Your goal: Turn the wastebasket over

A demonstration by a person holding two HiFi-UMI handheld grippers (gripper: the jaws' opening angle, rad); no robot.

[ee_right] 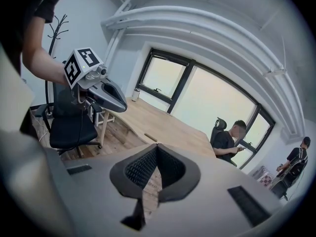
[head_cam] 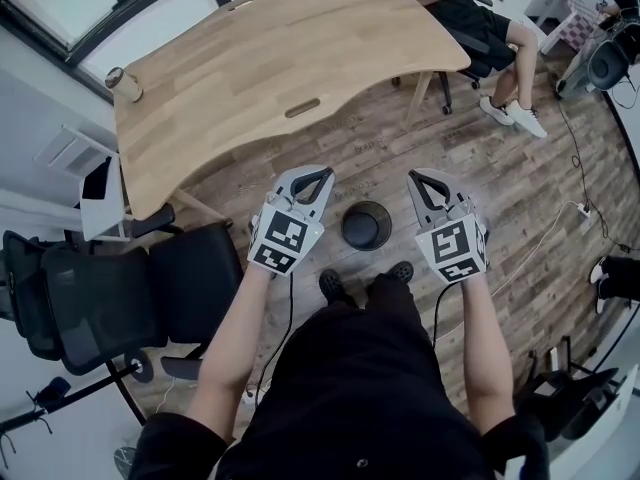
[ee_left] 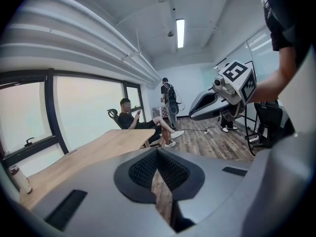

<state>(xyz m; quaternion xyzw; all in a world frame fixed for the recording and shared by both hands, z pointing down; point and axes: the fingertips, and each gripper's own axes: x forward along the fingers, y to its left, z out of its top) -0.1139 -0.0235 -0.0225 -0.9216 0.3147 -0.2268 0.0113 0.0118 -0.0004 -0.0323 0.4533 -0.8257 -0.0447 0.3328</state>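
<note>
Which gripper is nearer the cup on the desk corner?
Left. The left gripper hangs over the floor just off the desk, on the side of the cup; the right gripper is farther along, beyond the wastebasket.

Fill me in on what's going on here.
A standing person holds a left gripper and a right gripper out over the wood floor, both shut and empty. The black wastebasket sits on the floor ahead of their shoes, between the grippers in the head view, touched by neither. Which way up it is, I can't tell.
</note>
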